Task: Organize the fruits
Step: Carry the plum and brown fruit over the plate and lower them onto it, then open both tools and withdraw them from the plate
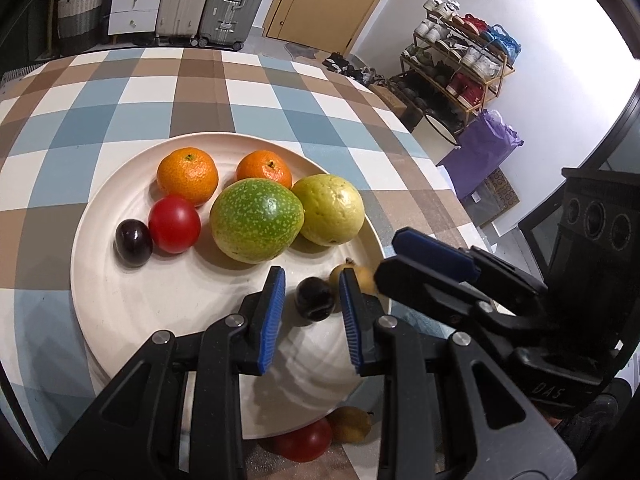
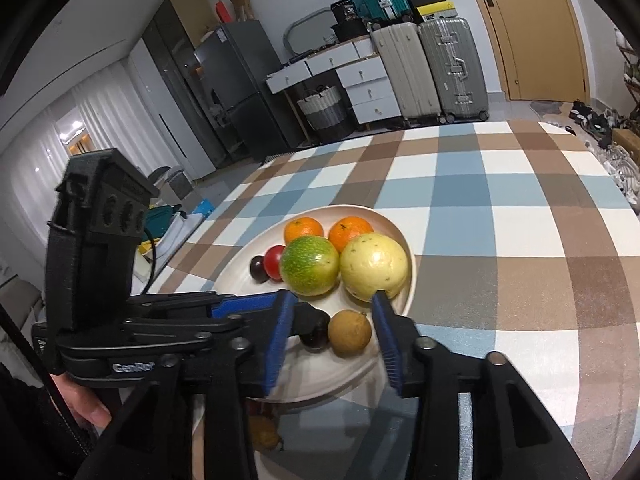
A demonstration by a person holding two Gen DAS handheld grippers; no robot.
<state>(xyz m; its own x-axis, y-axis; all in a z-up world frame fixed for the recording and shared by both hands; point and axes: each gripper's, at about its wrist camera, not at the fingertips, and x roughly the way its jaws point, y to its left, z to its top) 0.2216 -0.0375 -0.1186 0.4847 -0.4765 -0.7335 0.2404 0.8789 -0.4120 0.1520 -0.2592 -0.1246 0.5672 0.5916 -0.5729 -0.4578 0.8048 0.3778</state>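
Observation:
A cream plate (image 1: pixel 120 300) (image 2: pixel 400 236) holds two oranges (image 1: pixel 188 176) (image 2: pixel 303 230), a green passion fruit (image 1: pixel 256 220) (image 2: pixel 310 266), a yellow one (image 1: pixel 330 208) (image 2: pixel 374 266), a red tomato (image 1: pixel 174 224) (image 2: pixel 274 261) and a dark plum (image 1: pixel 133 242) (image 2: pixel 257 269). My left gripper (image 1: pixel 312 284) is open around a second dark plum (image 1: pixel 314 298) (image 2: pixel 316 336) on the plate. My right gripper (image 2: pixel 332 304) is open around a brown longan (image 2: pixel 349 333) (image 1: pixel 352 274) beside it.
Another tomato (image 1: pixel 304 444) and a brown fruit (image 1: pixel 352 424) (image 2: pixel 264 434) lie off the plate at its near edge. The checked tablecloth (image 1: pixel 248 96) (image 2: pixel 500 200) spreads around. Suitcases, drawers and a shoe rack stand beyond the table.

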